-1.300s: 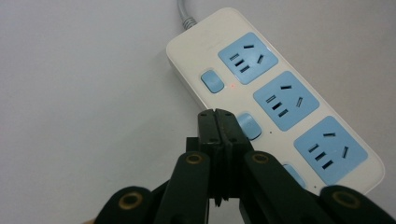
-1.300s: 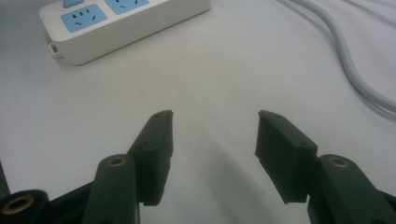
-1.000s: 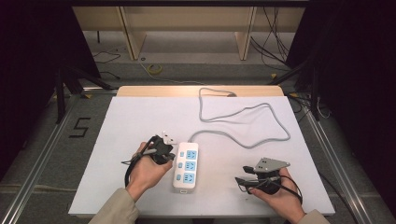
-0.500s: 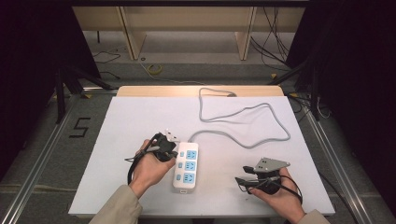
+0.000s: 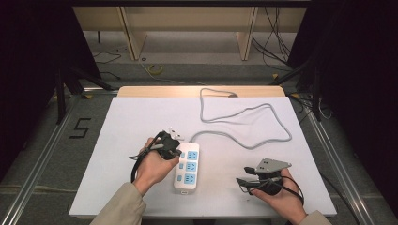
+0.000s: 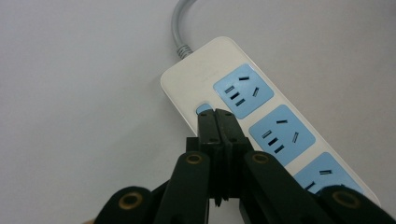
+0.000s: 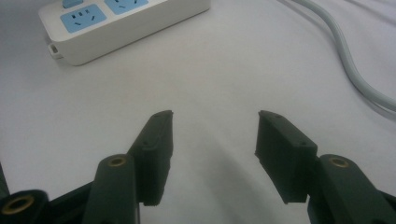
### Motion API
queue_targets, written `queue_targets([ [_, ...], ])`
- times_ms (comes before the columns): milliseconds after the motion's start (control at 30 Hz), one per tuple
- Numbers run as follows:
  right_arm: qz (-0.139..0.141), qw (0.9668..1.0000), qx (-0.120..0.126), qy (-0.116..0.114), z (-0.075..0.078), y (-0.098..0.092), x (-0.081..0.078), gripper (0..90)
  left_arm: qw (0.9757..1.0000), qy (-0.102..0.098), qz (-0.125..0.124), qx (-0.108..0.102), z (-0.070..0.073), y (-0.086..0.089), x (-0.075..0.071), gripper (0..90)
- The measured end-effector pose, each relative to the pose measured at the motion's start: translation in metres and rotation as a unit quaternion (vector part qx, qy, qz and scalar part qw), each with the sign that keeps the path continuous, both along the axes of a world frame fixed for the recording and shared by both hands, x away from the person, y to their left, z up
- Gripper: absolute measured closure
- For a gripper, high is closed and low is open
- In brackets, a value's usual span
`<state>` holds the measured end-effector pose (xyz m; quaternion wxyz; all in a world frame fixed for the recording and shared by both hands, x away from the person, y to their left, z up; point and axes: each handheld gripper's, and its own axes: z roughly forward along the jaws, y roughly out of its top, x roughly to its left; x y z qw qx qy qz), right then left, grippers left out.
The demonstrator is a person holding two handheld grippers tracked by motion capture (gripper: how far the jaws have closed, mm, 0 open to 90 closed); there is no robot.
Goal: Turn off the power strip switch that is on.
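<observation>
Power strip [image 5: 187,167] lies flat on the white table [image 5: 117,154], roughly centre-front, long axis running away from the person, sockets up so every switch is reachable from above. Its grey cord [image 5: 244,124] loops off toward the far edge, well clear of both hands, so nothing snags. Left gripper [image 5: 170,149] sits at the strip's far-left corner; in the left gripper view its jaws are pressed together with nothing between them, tips [image 6: 218,122] right on or just at the small blue switch button [image 6: 202,108] beside the first socket [image 6: 243,90]. Closed jaws make one blunt point, which looks like the reason for that shape: poking a button, not grasping. Whether the button is actually depressed I cannot tell. The left hand [image 5: 152,166] rests low beside the strip, likely to steady the push. Right gripper [image 5: 248,177] is parked near the front right of the table, well apart from the strip, jaws spread wide and empty in the right gripper view [image 7: 212,135], aimed loosely at the near end of the strip [image 7: 116,25]. Looks like it is idle, kept out of the way, ready to brace the strip if it slides.
</observation>
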<state>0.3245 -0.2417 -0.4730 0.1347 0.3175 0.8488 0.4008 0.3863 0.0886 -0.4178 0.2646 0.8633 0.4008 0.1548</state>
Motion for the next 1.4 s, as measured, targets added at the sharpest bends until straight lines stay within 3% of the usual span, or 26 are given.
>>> queue_targets([
  [1400,-0.002,1.0,0.001,-0.001,0.0,-0.001,0.0,47.0,1.0,0.002,0.001,-0.001,0.003,-0.012,0.016,89.7],
])
